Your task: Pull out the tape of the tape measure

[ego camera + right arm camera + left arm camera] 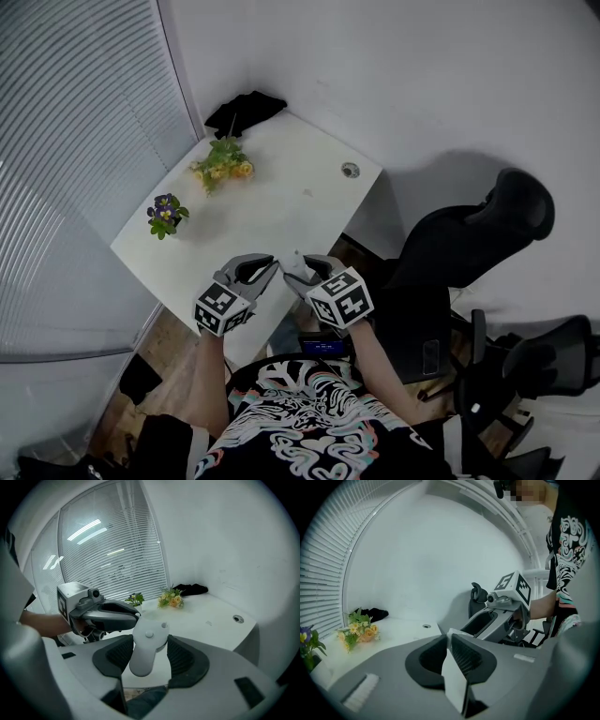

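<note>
My right gripper [302, 272] is shut on the white tape measure [146, 649], whose rounded case stands upright between the two dark pads [186, 658]. The left gripper [271, 266] faces it tip to tip just above the near edge of the white table [281, 202]. In the left gripper view a flat white strip, the tape [457, 677], runs between the jaws of my left gripper [449, 637], and the pads press on it. The right gripper [487, 620] reaches toward that spot from the right. In the right gripper view the left gripper [133, 614] touches the case's top.
On the table lie a bunch of yellow flowers [223, 169], a small pot of purple flowers [166, 214], a black cloth [246, 111] at the far corner and a round cable hole [350, 170]. Black office chairs [469, 234] stand to the right. Window blinds [75, 141] run along the left.
</note>
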Demonstrator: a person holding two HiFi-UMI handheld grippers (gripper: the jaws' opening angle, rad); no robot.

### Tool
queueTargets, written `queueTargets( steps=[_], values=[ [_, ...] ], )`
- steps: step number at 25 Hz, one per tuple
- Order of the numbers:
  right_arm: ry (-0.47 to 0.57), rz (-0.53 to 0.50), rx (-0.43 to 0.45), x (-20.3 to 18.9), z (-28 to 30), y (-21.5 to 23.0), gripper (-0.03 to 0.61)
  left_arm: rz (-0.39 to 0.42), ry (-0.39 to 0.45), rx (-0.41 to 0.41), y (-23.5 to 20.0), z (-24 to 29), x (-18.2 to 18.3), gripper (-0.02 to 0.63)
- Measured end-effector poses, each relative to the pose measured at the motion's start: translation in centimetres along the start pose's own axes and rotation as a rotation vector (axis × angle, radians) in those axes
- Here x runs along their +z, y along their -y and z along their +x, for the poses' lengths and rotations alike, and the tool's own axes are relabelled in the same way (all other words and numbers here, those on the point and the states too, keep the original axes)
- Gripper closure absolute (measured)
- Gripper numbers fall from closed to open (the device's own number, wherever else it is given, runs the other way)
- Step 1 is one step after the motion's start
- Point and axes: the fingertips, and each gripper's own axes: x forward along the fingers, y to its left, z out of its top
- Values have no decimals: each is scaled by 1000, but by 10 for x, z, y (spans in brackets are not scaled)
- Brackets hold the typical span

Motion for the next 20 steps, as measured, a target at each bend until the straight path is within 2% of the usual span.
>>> queueTargets(
  steps=[8, 20],
  values=[
    [-44, 30, -14, -3, 9, -1, 348, -34, -20, 4, -7, -1, -9, 580],
    [-92, -19, -29, -10, 14, -2, 348, -74, -34, 1, -8, -2, -20, 581]
  ],
)
